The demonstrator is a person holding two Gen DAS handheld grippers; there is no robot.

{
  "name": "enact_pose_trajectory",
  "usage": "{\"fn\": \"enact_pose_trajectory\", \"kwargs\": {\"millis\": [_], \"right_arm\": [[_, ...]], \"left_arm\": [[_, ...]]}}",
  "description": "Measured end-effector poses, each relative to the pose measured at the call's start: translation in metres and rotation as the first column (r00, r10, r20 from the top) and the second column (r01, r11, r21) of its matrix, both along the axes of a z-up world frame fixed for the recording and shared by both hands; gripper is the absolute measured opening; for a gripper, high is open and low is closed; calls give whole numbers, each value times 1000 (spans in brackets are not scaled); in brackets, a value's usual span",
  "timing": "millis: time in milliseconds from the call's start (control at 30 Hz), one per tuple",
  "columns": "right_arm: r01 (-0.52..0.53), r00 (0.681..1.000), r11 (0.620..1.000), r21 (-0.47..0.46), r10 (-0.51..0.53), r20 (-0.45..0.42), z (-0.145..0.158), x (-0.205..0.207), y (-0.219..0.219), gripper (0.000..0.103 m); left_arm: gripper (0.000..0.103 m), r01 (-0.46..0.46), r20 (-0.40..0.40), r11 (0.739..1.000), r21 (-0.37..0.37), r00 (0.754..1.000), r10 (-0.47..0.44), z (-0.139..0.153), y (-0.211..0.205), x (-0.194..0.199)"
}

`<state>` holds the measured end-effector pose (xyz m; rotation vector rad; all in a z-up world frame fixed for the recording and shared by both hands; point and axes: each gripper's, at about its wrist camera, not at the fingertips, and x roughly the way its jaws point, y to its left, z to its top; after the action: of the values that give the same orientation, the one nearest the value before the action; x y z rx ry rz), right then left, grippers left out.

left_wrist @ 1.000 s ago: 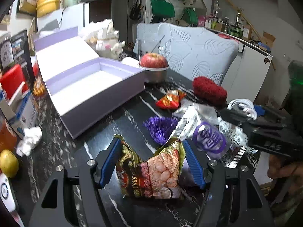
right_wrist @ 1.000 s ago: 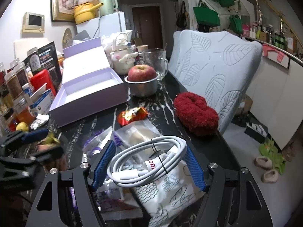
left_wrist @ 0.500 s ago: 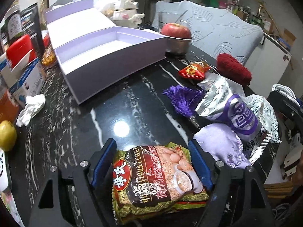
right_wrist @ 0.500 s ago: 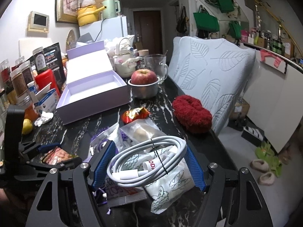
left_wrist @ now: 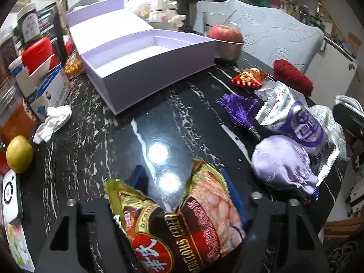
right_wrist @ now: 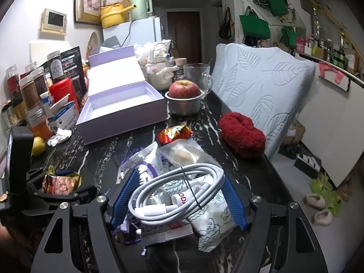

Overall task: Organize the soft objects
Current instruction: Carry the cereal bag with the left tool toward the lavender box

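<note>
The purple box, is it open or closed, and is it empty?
Open and empty: purple box has its lid folded back, bare white floor visible.

an apple (right_wrist: 183, 88) is sitting in a metal bowl (right_wrist: 184, 106) on the black marble table (left_wrist: 95, 141), with a glass mug (right_wrist: 198, 76) just behind it. a crumpled tissue (left_wrist: 52, 122) is lying near a yellow lemon (left_wrist: 19, 154) at the table's left edge. jars (right_wrist: 29, 90) are standing along the wall, and a yellow pot (right_wrist: 113, 15) is resting on the white fridge (right_wrist: 136, 32).
</note>
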<state>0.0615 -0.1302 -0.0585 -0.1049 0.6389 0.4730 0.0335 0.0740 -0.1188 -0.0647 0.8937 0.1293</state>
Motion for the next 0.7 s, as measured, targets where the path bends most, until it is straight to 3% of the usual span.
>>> {"fn": "enact_pose_trajectory", "kwargs": {"millis": [200, 700], "right_arm": [[-18, 1000, 1000, 4, 18, 6, 1, -5, 4, 73], [-74, 997, 996, 51, 74, 6, 9, -19, 17, 73]], "left_arm": [[51, 26, 14, 1000, -9, 1000, -26, 5, 0, -8], [47, -1, 127, 1000, -21, 992, 4, 46, 15, -23]]}}
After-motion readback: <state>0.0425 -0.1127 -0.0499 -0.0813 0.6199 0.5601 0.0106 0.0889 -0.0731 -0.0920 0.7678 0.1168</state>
